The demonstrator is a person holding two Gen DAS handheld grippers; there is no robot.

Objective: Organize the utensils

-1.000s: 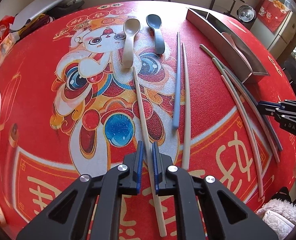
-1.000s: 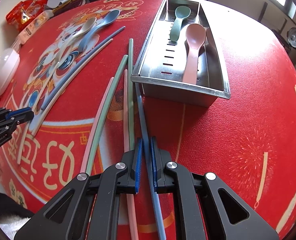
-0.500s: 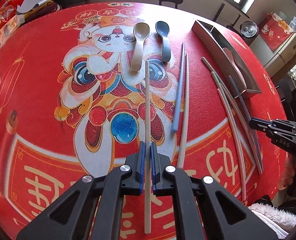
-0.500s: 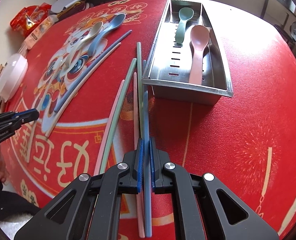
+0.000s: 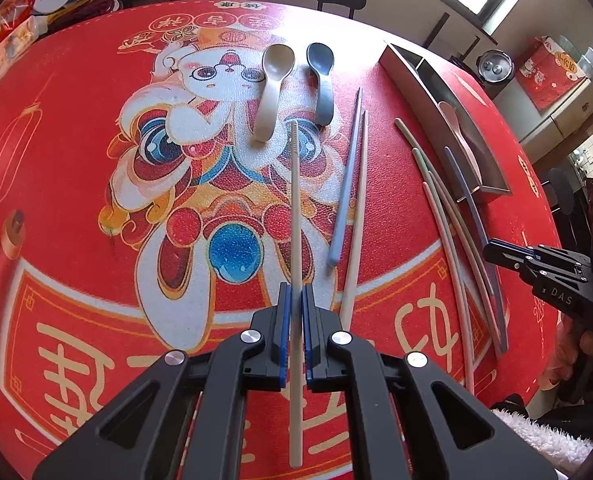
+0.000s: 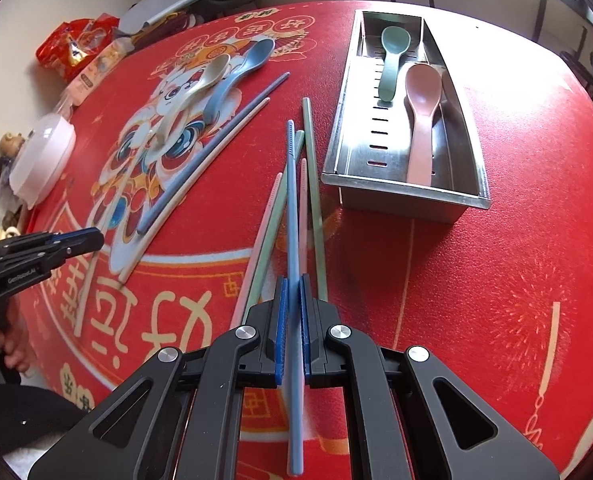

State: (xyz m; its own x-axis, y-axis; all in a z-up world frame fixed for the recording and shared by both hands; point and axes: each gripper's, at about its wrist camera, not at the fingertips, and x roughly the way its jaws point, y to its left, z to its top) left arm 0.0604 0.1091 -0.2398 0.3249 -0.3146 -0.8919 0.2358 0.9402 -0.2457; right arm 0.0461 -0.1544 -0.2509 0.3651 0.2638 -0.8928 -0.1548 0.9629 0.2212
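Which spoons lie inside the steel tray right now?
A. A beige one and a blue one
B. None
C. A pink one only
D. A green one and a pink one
D: the right wrist view shows the green spoon and the pink spoon lying in the steel tray, while the beige spoon and the blue spoon rest on the red mat.

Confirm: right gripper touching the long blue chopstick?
Touching. Right wrist view shows the right gripper shut on the long blue chopstick, both pads pressing it.
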